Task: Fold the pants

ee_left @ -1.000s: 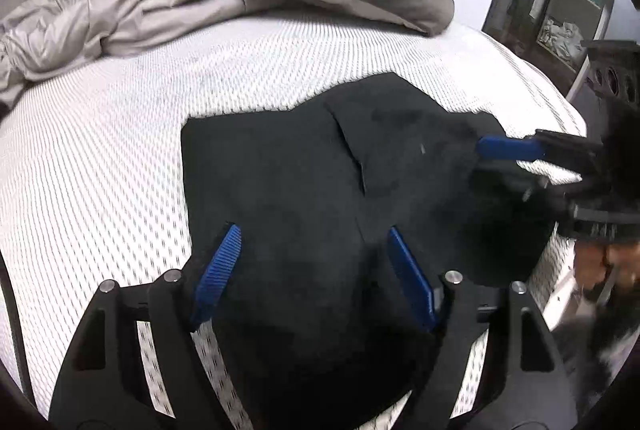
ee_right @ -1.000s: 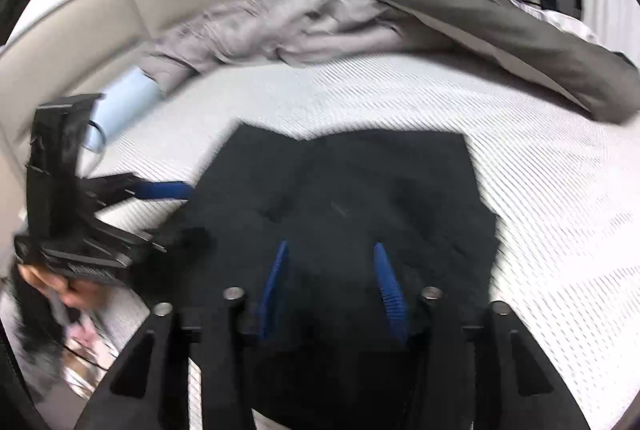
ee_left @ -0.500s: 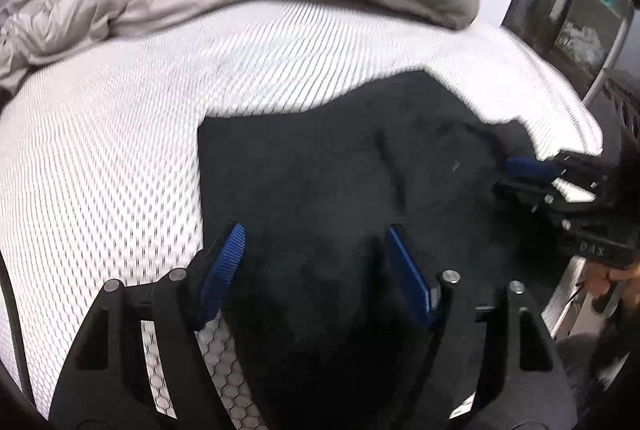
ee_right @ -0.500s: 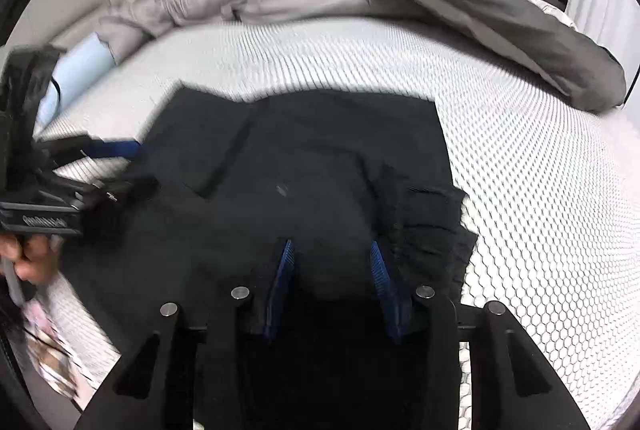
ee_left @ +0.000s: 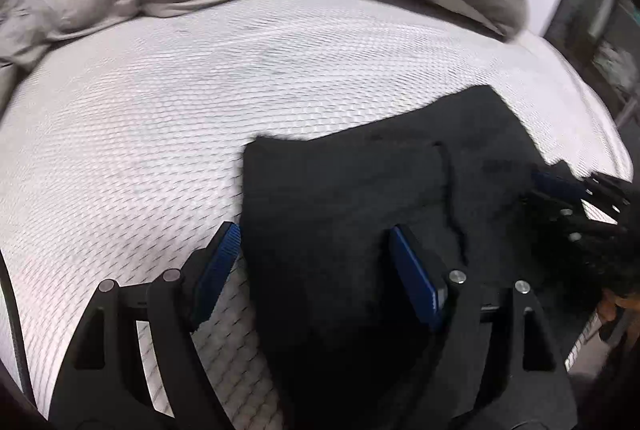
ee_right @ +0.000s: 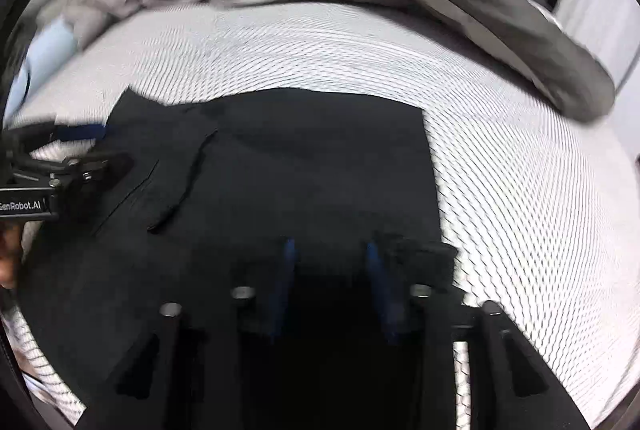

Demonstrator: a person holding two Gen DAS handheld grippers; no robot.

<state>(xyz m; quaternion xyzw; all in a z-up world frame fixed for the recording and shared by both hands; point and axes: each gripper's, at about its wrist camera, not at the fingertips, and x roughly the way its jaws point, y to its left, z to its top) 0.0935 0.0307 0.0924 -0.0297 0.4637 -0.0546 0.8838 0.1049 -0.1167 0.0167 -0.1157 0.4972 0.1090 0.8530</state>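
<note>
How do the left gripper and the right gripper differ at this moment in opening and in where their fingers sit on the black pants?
The left gripper stands wide, straddling the black pants' edge, one finger over the white mattress; the right gripper is narrower, its jaws just closing, both fingers over fabric. Both point down at the pants.

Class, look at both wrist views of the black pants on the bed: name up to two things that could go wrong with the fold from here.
1. The right gripper, whose jaws have just been closing, has dark cloth between them; the bunched edge beside it could get folded in as a crease.
2. The left gripper stands open over the pants at their side edge, one finger over bare mattress; it may catch too little cloth, leaving the fold uneven.
</note>
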